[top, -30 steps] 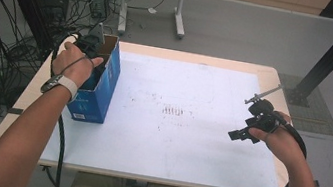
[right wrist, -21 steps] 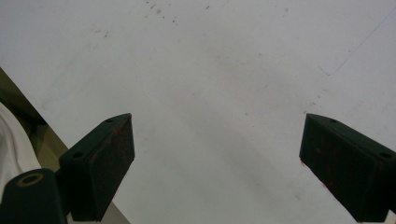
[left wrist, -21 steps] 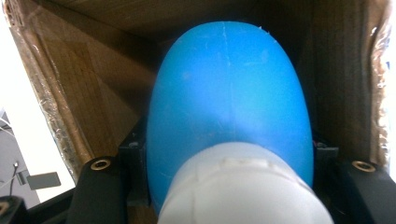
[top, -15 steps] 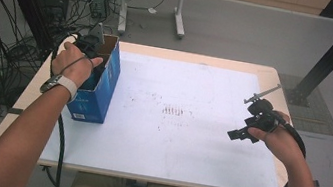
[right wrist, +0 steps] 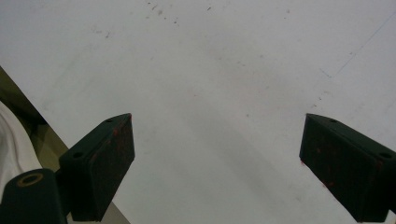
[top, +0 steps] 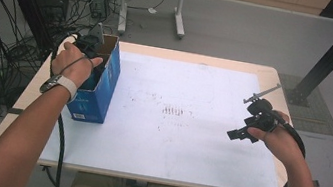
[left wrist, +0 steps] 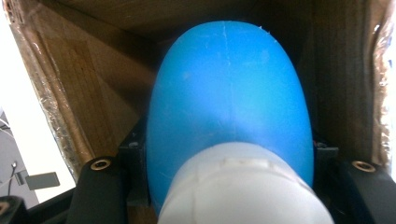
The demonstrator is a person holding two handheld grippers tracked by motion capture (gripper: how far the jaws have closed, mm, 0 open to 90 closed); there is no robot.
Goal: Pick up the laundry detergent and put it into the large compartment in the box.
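- Seemingly nothing is differing from the earlier frames: both hands are staying where they were, at the table's left edge and near its right edge.
- The left gripper (top: 93,54) is reaching down into the open blue cardboard box (top: 98,95) at the left edge of the white-topped table (top: 187,142), pinching a blue rounded plastic object with a white end (left wrist: 231,107).
- Its long axis is running along the jaws, blue end pointing deeper into the box.
- The right gripper (right wrist: 217,163) is hovering spread over bare tabletop.
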